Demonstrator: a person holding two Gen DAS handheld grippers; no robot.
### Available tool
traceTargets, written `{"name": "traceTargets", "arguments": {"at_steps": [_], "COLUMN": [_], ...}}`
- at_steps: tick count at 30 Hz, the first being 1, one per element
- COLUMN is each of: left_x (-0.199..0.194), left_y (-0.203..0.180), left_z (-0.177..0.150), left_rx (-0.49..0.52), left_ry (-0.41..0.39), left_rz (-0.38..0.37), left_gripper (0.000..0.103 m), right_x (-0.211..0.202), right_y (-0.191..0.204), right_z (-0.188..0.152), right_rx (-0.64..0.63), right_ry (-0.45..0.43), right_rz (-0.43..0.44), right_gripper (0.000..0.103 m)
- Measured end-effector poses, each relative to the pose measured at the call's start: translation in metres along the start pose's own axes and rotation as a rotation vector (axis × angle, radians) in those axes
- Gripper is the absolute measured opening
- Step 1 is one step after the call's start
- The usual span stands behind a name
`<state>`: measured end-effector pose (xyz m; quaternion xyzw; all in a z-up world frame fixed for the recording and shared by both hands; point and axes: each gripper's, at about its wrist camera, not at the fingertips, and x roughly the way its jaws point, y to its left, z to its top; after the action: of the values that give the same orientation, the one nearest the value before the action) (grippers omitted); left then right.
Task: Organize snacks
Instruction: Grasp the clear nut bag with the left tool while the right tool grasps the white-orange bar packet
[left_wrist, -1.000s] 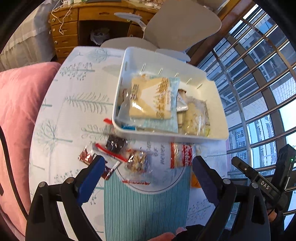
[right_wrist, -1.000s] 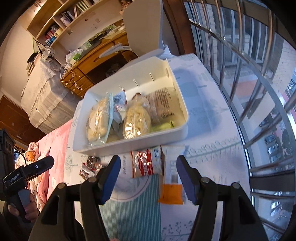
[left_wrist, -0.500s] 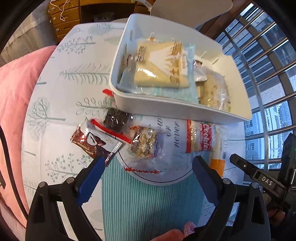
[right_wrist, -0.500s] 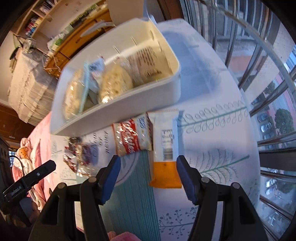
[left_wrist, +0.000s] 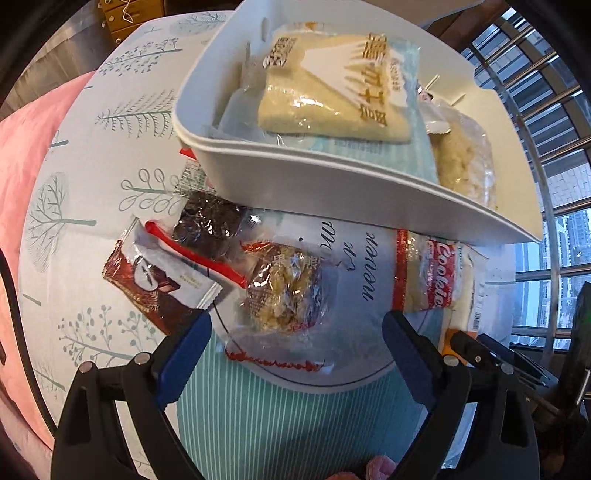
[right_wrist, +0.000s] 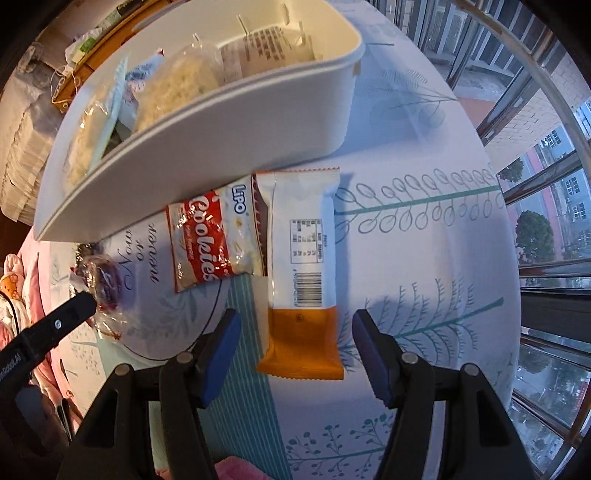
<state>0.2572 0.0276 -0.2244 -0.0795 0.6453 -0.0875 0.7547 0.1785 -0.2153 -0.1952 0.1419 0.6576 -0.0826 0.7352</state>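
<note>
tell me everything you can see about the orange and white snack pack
The snack pack is a flat sealed pouch of smooth plastic film, white over most of its length with an orange end, crimped at both ends. Its back faces up, showing a printed table and a barcode. It lies flat on the tablecloth, orange end between the open blue pads of the right gripper, which do not touch it. Its far end is by the white bin; the cookies bag overlaps one long edge.

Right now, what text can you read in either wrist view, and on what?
"LiPO" and "Cookies": red-and-white cookie packet.
"Now or never": printed on the tablecloth.
Gold Chinese characters on the big cake bag in the white bin: too distorted to read reliably.
Barcode and table on the white-and-orange wrapper: too small.
Lettering on the clear nut-snack wrapper: unreadable.
White lettering on the left gripper's body in the right wrist view: cut off.
</note>
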Motion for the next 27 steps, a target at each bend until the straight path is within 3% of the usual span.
{"name": "traceTargets", "arguments": {"at_steps": [8, 17, 22, 27], "left_x": [0.017, 0.037, 0.041, 0.032], "left_y": [-0.004, -0.011, -0.017, -0.008], "left_z": [0.013, 0.021, 0.021, 0.017], "left_rx": [-0.016, -0.027, -0.032, -0.029], "left_ry": [0.014, 0.045, 0.034, 0.019], "left_rz": [0.023, 0.024, 0.024, 0.02], "left_gripper": [0.084, 0.059, 0.059, 0.05], "right_x": [0.01, 0.016, 0.019, 0.019], "right_y": [0.007, 0.013, 0.018, 0.018], "right_z": [0.006, 0.015, 0.017, 0.018], "right_rx": [-0.015, -0.05, -0.074, -0.075], "right_ry": [0.015, 0.001, -0.007, -0.011], "right_rz": [-0.014, -0.047, -0.086, -0.084], "right_gripper": [0.063, 0.053, 0.042, 0.039]}}
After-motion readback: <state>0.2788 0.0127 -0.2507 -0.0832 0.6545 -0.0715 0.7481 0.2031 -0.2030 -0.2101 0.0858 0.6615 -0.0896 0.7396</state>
